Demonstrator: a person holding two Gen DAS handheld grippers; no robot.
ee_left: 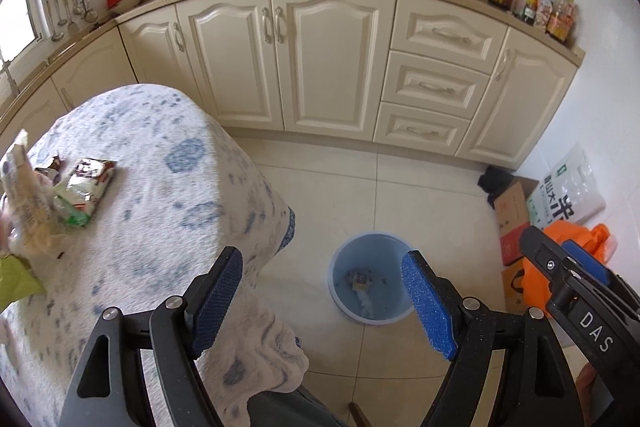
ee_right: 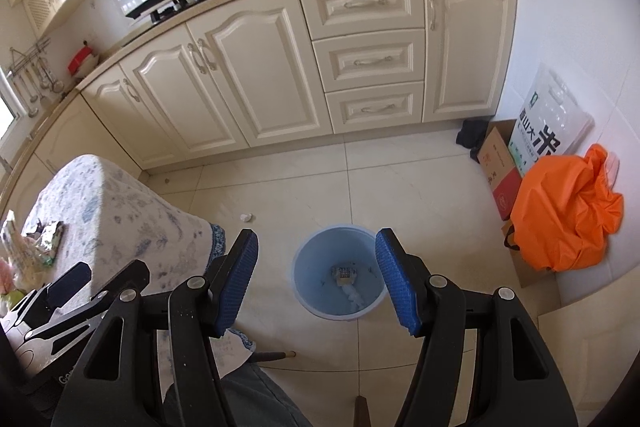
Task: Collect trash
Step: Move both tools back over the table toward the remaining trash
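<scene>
A blue bin (ee_left: 370, 283) stands on the tiled floor with a wrapper and white scraps inside; it also shows in the right wrist view (ee_right: 338, 277). Snack wrappers (ee_left: 86, 189) lie in a pile at the left of a table with a blue-patterned cloth (ee_left: 160, 187); they also show in the right wrist view (ee_right: 46, 237). My left gripper (ee_left: 322, 301) is open and empty, above the table's corner and the bin. My right gripper (ee_right: 316, 279) is open and empty, over the bin. A small white scrap (ee_right: 246, 217) lies on the floor.
Cream kitchen cabinets (ee_right: 280, 67) run along the back with a stove, pans and bottles on the counter. An orange bag (ee_right: 568, 215), cardboard boxes (ee_right: 500, 171) and a rice sack (ee_right: 548, 119) stand by the right wall. A chair leg (ee_right: 276, 355) pokes out below the cloth.
</scene>
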